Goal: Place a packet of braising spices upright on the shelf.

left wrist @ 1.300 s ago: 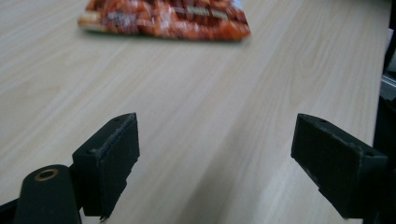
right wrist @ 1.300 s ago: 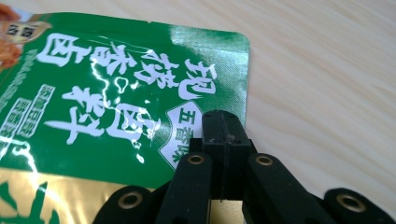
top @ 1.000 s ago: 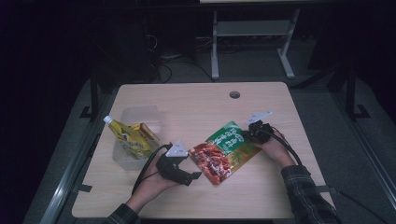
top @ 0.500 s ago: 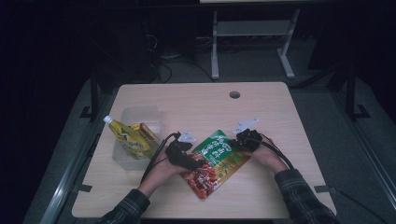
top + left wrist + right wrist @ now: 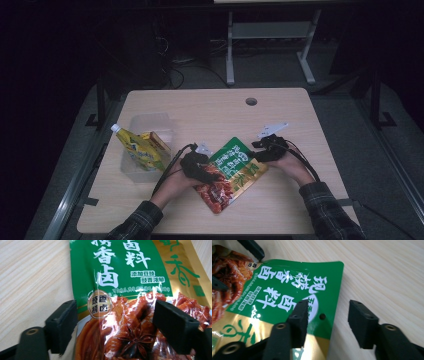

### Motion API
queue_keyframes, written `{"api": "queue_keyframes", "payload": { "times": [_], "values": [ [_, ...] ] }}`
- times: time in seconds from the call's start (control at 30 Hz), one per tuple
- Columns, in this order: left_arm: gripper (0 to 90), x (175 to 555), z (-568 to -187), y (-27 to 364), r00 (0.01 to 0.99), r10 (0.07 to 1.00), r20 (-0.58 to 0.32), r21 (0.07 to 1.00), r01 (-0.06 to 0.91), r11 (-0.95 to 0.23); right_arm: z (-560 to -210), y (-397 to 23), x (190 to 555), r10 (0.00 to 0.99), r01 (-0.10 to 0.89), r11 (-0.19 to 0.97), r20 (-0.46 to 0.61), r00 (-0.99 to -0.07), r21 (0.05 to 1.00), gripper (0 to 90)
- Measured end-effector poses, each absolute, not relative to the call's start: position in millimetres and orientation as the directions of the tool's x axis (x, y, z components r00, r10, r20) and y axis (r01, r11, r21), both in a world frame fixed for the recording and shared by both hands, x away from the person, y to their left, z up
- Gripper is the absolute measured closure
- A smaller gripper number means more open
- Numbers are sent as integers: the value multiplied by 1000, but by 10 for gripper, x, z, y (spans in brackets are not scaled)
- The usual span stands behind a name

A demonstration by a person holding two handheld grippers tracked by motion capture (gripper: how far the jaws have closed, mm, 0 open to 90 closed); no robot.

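A green, gold and red food pouch (image 5: 234, 167) lies flat on the wooden table (image 5: 210, 110), at the front centre. My left gripper (image 5: 202, 169) straddles the pouch's red lower left edge. Its jaws have just been closing a little, and in the left gripper view the left gripper (image 5: 115, 307) still stands wide over the pouch (image 5: 125, 270), without pressing it. My right gripper (image 5: 264, 149) is at the pouch's green top corner. Its jaws have just been opening, and the right gripper (image 5: 329, 305) now stands apart, with the edge of the pouch (image 5: 282, 287) loose between the jaws.
A clear plastic container (image 5: 150, 122) sits at the table's left, with a yellow drink bottle (image 5: 137, 147) leaning in it. A round cable hole (image 5: 251, 101) is at the table's far side. A metal stand (image 5: 270, 30) is on the floor behind.
The right gripper has let go of the pouch's top corner and its jaws have parted. The pouch has settled flat. The left gripper has moved in over the pouch's lower left edge.
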State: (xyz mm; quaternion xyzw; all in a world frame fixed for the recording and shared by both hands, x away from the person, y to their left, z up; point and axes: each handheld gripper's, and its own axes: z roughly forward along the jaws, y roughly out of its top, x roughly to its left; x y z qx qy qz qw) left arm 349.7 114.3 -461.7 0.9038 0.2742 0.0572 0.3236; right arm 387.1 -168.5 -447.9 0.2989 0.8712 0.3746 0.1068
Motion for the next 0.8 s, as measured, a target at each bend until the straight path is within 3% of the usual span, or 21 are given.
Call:
{"api": "queue_keyframes", "payload": {
  "times": [0.03, 0.23, 0.3, 0.4, 0.53, 0.8],
  "values": [
    [260, 3487, -4606, 1141, 847, 527, -71, 613, 454, -647, -4461, -1708, 3849, 607, 449, 535, 44, -794, 715, 463],
    [724, 3442, -4570, 1098, 856, 513, -54, 603, 438, -667, -4372, -1849, 3659, 634, 471, 500, 63, -771, 727, 343],
    [812, 3450, -4569, 1091, 854, 517, -53, 603, 440, -666, -4358, -1893, 3593, 643, 481, 493, 69, -763, 725, 314],
    [876, 3469, -4569, 1110, 841, 532, -95, 614, 470, -634, -4355, -1955, 3510, 655, 503, 465, 100, -749, 729, 278],
    [893, 3499, -4575, 1184, 818, 552, -161, 651, 509, -564, -4371, -2037, 3415, 670, 543, 432, 147, -728, 720, 229],
    [898, 3501, -4380, 1332, 797, 591, -127, 728, 479, -490, -4471, -2145, 3288, 653, 588, 392, 236, -719, 707, 235]
  ]
}}
